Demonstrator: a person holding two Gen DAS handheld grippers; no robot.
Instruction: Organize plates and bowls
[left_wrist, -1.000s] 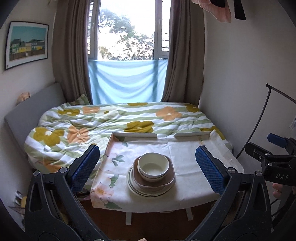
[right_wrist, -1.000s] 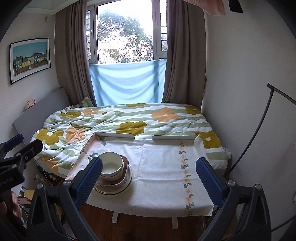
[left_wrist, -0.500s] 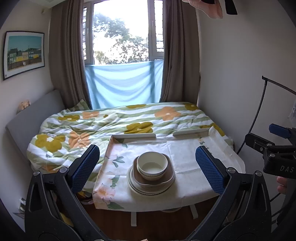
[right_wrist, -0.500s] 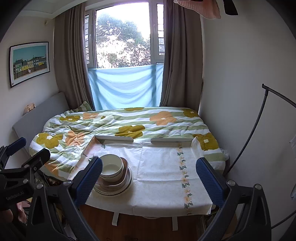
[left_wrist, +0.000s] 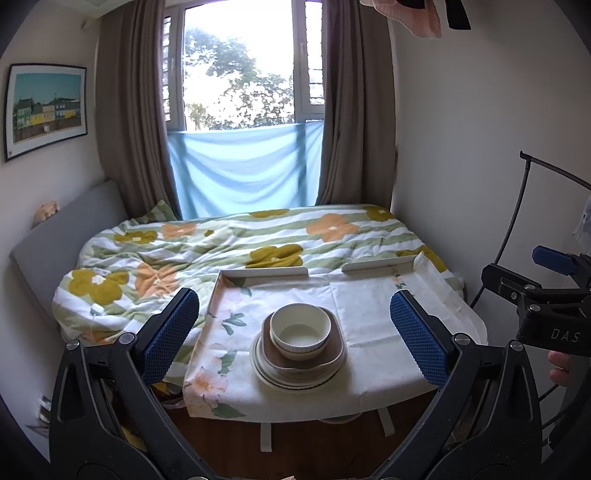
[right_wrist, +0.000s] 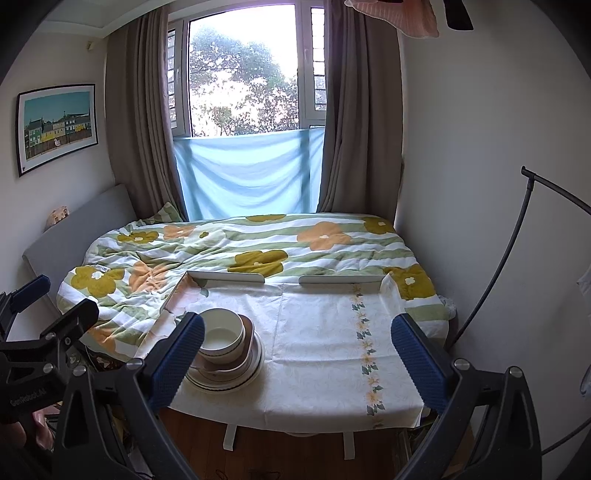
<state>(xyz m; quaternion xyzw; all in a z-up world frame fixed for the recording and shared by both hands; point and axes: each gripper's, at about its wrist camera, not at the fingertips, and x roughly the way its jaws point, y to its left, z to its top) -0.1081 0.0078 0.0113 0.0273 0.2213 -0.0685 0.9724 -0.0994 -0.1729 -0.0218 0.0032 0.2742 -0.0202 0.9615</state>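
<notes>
A cream bowl (left_wrist: 300, 330) sits in a brown square bowl (left_wrist: 334, 352) on a stack of cream plates (left_wrist: 273, 376), at the left part of a small table with a floral cloth (left_wrist: 373, 317). The stack also shows in the right wrist view (right_wrist: 225, 354). My left gripper (left_wrist: 293, 345) is open and empty, held back from the table in front of the stack. My right gripper (right_wrist: 295, 356) is open and empty, facing the bare cloth (right_wrist: 325, 339) to the right of the stack.
The table stands against a bed with a flowered quilt (left_wrist: 221, 243). Low white rails (right_wrist: 225, 277) edge the table's far side. A wall and a black curved stand (right_wrist: 517, 236) are at the right. Wooden floor (left_wrist: 314, 435) lies under the table.
Both grippers have pulled back and risen a little, so the table and stack look smaller and lower. The dishes have not moved.
</notes>
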